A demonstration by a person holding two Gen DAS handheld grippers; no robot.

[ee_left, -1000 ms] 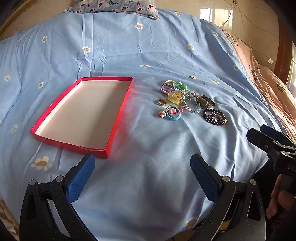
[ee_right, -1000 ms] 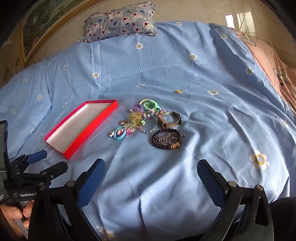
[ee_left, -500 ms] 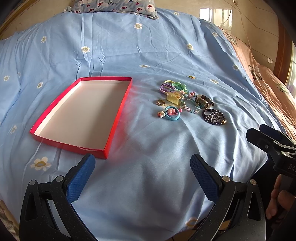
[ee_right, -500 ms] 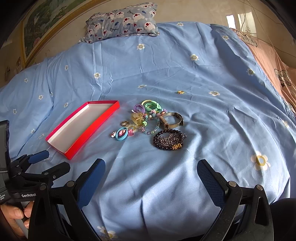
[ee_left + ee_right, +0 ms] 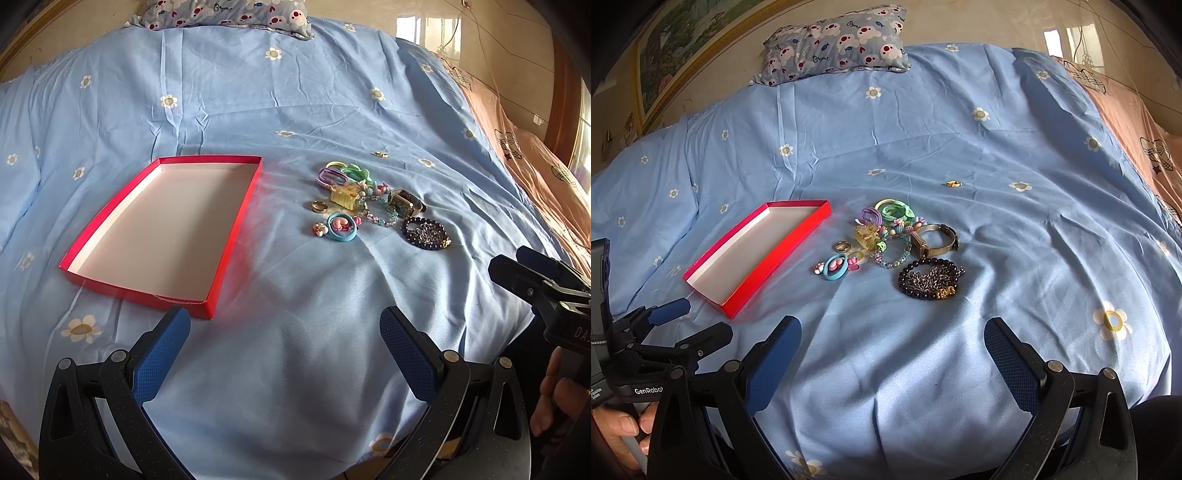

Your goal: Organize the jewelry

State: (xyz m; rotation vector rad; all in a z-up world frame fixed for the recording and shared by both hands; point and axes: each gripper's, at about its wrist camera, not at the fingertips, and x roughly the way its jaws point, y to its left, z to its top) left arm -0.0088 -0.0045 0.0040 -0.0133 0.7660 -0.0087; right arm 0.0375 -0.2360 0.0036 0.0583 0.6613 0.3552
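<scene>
On blue sheet, red tray (image 5: pixel 236 218) long axis running away, jewelry (image 5: pixel 373 201) beside, both claws (image 5: pixel 284 332) (image 5: pixel 892 334) wide apart.

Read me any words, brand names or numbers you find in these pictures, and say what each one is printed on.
"GenRobot": white print on the left claw body, right wrist view.
"DAS": cut-off letters on the right claw body, left wrist view.
Pillow: small cursive print, too blurred to read.
Watch: face unreadable.
</scene>
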